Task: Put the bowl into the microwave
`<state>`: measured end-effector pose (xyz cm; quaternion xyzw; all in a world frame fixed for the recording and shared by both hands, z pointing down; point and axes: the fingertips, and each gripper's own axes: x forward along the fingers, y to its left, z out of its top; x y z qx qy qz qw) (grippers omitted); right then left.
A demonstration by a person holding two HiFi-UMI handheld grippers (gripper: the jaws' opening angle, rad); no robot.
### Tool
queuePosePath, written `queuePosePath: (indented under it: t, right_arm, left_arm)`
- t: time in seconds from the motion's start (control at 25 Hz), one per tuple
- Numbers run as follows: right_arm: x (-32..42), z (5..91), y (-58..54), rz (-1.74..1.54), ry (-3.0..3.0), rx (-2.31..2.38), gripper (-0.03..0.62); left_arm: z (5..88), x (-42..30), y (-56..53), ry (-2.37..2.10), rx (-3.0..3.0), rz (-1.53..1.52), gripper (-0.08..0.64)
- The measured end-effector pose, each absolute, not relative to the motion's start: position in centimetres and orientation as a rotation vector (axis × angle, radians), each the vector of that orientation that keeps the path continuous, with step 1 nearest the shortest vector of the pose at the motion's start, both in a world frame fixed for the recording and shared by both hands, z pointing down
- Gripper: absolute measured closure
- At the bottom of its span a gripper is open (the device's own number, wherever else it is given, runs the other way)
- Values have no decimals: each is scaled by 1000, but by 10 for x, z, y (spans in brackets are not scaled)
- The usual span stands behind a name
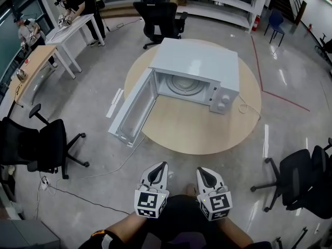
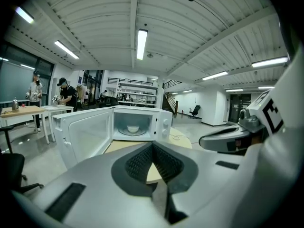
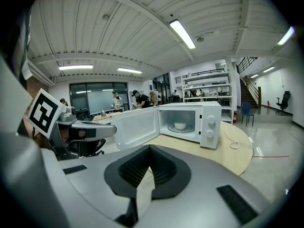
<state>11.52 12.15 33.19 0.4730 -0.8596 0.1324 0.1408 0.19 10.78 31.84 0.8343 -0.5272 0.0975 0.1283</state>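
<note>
A white microwave (image 1: 199, 66) stands on a round wooden table (image 1: 192, 128), its door (image 1: 132, 110) swung wide open to the left. A small white bowl (image 2: 133, 128) (image 3: 180, 125) sits on the turntable inside the cavity. My left gripper (image 1: 158, 170) (image 2: 153, 148) and right gripper (image 1: 206, 174) (image 3: 149, 150) are held side by side close to my body, well short of the table's near edge. Both point toward the microwave. Each has its jaws shut with nothing held between them.
Black office chairs stand at the left (image 1: 36, 144), right (image 1: 301, 180) and behind the table (image 1: 158, 17). People work at desks (image 1: 70, 27) at the back left. A cable (image 1: 78, 191) runs across the floor, and the microwave's cord (image 1: 249, 108) lies on the table.
</note>
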Motion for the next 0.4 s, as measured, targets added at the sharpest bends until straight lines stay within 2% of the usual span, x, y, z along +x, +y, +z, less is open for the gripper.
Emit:
queuePosePath:
  t: [0.4]
  right_arm:
    - [108, 330, 124, 364, -2483, 1363, 577]
  left_arm:
    - [317, 1, 110, -1512, 2453, 283, 514]
